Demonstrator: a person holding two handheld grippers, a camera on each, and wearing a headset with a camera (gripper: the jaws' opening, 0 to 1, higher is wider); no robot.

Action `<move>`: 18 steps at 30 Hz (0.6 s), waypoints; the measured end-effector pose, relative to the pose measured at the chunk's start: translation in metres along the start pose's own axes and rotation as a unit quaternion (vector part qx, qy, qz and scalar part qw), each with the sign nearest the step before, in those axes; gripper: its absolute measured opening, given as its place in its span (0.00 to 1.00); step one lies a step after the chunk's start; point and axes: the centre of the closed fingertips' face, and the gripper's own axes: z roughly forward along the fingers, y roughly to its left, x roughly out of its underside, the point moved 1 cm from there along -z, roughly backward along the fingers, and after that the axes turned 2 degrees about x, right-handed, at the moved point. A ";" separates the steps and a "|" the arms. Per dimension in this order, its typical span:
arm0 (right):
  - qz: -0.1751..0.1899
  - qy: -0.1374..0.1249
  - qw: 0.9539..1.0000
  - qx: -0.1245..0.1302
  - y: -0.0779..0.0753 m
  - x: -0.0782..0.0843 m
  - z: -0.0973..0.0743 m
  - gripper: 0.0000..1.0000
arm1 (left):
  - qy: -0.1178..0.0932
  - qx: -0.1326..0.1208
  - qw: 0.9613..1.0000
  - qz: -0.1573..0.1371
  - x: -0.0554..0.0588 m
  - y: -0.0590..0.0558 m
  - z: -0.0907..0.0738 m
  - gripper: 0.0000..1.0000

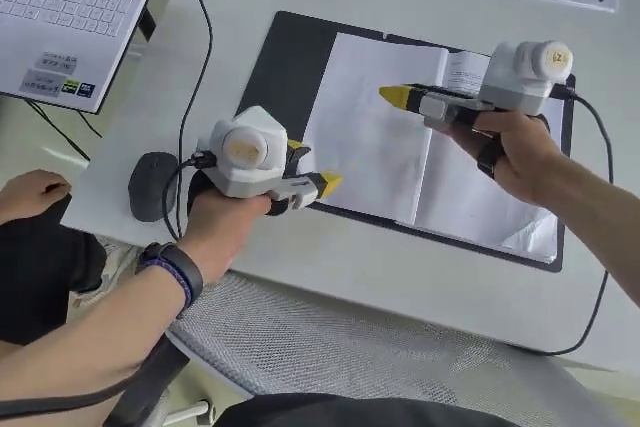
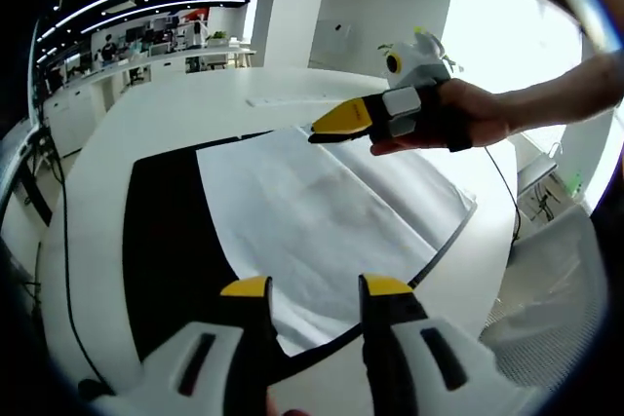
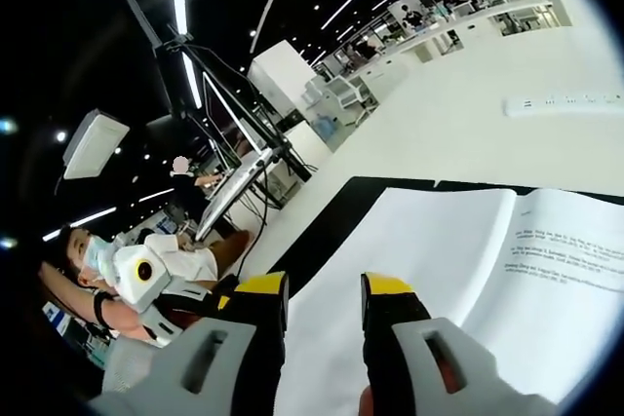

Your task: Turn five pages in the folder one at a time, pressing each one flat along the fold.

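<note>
The left gripper [image 1: 326, 184] sits low, its fingers parted. The right gripper [image 1: 395, 96] hovers higher, fingers apart, holding nothing.

Printed lines on the folder page [image 3: 565, 260] too small to read, laptop stickers [image 1: 58, 77] blurred, nothing legible

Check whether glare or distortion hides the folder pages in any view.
Head view: even light, folder sharp. Left gripper view: fisheye curves the folder edges; bright backlight washes out behind the right tool. Right gripper view: page text too small to read.
</note>
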 end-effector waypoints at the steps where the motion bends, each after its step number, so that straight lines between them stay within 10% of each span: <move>1: 0.000 0.001 1.000 0.003 0.000 0.002 -0.002 0.28 | 0.008 -0.003 1.000 0.003 0.004 0.002 0.001 0.29; 18: 0.026 0.015 0.999 0.027 -0.018 0.033 -0.020 0.23 | 0.055 -0.025 0.998 0.016 0.029 0.012 0.012 0.17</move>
